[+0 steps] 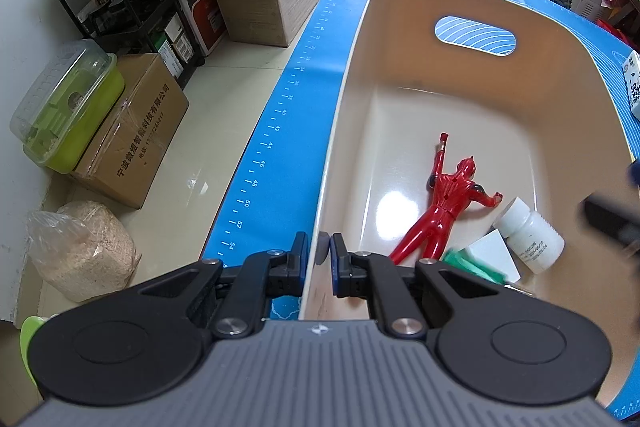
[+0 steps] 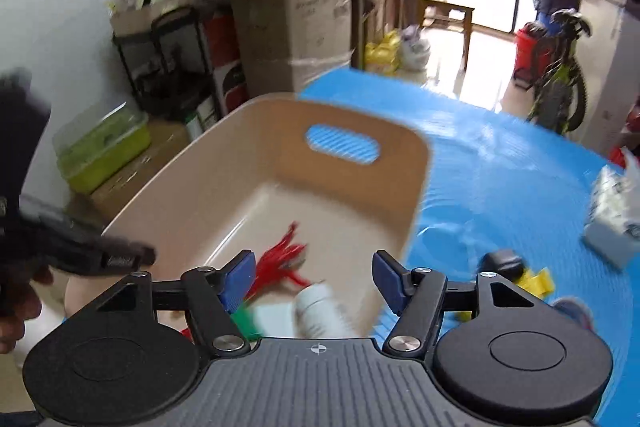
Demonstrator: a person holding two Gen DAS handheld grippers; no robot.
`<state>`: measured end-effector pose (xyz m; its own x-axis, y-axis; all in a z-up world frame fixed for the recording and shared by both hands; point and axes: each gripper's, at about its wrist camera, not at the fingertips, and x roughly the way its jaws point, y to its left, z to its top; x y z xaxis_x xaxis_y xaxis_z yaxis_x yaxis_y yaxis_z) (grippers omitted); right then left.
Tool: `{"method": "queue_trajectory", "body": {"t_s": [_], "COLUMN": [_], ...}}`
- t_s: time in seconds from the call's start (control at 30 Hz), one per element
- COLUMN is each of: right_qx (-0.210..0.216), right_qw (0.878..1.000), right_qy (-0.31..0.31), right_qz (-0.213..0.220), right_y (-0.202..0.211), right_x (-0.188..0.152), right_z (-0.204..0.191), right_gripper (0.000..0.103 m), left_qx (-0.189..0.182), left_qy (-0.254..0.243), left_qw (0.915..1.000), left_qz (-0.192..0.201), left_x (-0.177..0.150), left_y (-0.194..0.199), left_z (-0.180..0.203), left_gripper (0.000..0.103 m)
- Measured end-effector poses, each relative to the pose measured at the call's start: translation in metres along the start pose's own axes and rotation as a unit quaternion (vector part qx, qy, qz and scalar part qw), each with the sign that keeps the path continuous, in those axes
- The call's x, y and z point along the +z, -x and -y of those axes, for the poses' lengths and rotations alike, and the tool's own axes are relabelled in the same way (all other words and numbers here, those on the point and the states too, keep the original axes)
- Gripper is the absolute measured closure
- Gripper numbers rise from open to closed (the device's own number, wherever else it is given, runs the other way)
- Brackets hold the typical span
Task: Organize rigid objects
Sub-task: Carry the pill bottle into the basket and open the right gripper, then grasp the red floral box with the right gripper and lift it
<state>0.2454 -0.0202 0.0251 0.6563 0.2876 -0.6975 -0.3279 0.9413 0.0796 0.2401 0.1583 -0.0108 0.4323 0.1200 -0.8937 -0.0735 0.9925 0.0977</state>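
While left tool [image 1: 319,254] clamps bin [image 1: 340,131] rim, right tool [image 2: 314,281] released above bottle [image 2: 320,311].

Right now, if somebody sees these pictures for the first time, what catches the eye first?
The red toy figure lies face down on the floor of the beige bin. A white bottle lies on its side beside it. The left gripper is clamped on the bin's near rim.

The right gripper [image 2: 314,281] hangs wide apart over a white bottle [image 2: 320,311] in the beige bin [image 2: 224,163].
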Motion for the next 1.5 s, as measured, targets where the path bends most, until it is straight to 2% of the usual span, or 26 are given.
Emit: {"method": "queue_trajectory", "body": {"t_s": [0.17,0.3,0.5,0.6,0.83,1.2,1.5], "right_qx": [-0.026,-0.055,-0.081,-0.084,-0.057,-0.081,-0.08], "right_qw": [0.999,0.997,0.995,0.994,0.996,0.995,0.995], "right_qy": [-0.041,-0.05,-0.065,-0.058,-0.039,-0.039,-0.029], "right_qz": [0.015,0.015,-0.012,-0.027,-0.054,-0.039,-0.056], "right_y": [0.008,0.005,-0.013,-0.024,-0.048,-0.058,-0.07], "right_x": [0.006,0.001,-0.019,-0.03,-0.047,-0.062,-0.069], "right_z": [0.039,0.066,0.102,0.111,0.122,0.141,0.145], "right_gripper": [0.031,0.03,0.03,0.03,0.03,0.031,0.031], "left_qx": [0.002,0.002,0.002,0.003,0.001,0.002,0.003], "left_qy": [-0.001,-0.001,0.001,0.001,0.003,0.002,0.001], "left_qw": [1.0,1.0,1.0,1.0,1.0,1.0,1.0], "left_qz": [0.0,0.0,0.0,0.0,-0.001,-0.001,-0.001], "left_x": [0.0,0.0,0.0,0.0,0.0,0.001,0.001], "left_y": [0.0,0.0,-0.001,-0.001,-0.001,0.0,-0.001], "left_z": [0.001,0.001,0.0,0.0,0.0,-0.002,-0.003], "left_gripper": [0.09,0.09,0.089,0.089,0.089,0.089,0.089]}}
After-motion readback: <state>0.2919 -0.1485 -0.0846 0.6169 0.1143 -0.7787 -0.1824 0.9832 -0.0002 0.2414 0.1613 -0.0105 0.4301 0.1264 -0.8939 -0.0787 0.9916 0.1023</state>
